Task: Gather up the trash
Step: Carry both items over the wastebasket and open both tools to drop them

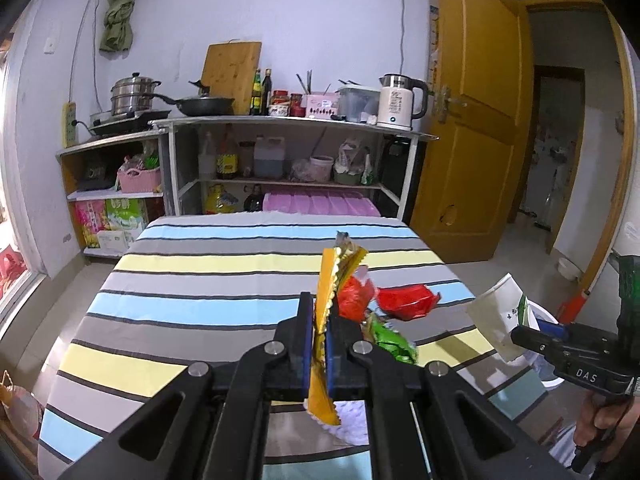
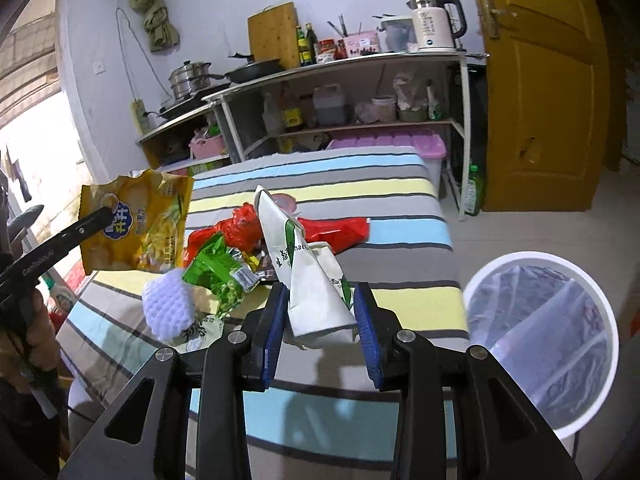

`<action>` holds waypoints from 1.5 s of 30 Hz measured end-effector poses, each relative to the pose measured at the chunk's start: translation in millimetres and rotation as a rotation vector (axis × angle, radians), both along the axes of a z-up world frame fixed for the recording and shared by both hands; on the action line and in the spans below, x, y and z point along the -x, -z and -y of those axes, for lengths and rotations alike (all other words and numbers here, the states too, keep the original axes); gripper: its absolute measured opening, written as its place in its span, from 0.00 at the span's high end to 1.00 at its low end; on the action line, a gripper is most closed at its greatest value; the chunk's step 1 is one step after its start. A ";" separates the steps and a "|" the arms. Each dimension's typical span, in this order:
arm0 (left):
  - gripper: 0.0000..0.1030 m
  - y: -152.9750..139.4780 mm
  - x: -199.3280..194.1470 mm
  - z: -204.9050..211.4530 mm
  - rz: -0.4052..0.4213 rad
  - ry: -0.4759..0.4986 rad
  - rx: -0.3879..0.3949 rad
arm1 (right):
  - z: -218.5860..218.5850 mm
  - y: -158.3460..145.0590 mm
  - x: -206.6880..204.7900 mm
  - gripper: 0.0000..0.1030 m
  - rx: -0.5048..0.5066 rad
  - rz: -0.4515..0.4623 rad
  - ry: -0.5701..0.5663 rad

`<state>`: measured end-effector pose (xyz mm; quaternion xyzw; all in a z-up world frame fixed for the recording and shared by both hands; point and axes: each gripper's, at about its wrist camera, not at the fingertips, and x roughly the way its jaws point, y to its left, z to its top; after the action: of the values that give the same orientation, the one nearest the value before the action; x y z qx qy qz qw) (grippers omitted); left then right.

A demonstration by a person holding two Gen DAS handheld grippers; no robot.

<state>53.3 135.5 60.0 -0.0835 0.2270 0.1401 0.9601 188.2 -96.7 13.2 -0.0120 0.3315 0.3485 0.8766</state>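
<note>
The left gripper is clamped tight on a yellow snack bag, which stands edge-on between its blue pads and sticks out both above and below them, lifted clear of the striped surface. The right gripper is part-way closed and pinches a crushed white paper cup with green print, held off the surface with its mouth tilted up and away. The rest of the trash lies on the surface ahead of both grippers: a red wrapper, a green wrapper and a white foam net near the close edge. A white bin lined with a clear bag stands on the floor just right of the right gripper.
</note>
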 end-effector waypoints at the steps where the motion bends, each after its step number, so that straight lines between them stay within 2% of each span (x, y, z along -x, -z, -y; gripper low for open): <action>1: 0.95 -1.7 0.7 3.0 0.003 0.004 -0.002 | 4.7 -0.9 1.1 0.66 -0.005 0.002 0.007; 11: 0.95 -27.5 -7.2 38.6 0.049 0.081 -0.027 | 45.2 -9.2 4.6 0.66 -0.035 0.016 0.078; 23: 0.95 -36.2 -44.0 89.3 0.061 0.220 -0.012 | 95.0 -6.5 1.1 0.66 -0.041 0.006 0.188; 30: 0.95 -26.3 -72.9 129.6 0.026 0.323 0.006 | 126.2 1.4 -7.1 0.66 -0.039 -0.017 0.261; 45: 0.95 17.2 -130.6 213.0 -0.103 0.522 0.074 | 170.6 28.0 -33.1 0.65 -0.009 -0.086 0.356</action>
<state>183.8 -77.5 42.8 -0.0498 0.2944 -0.1166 0.9472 221.2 -267.3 -14.7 0.0658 0.3642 0.1893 0.9095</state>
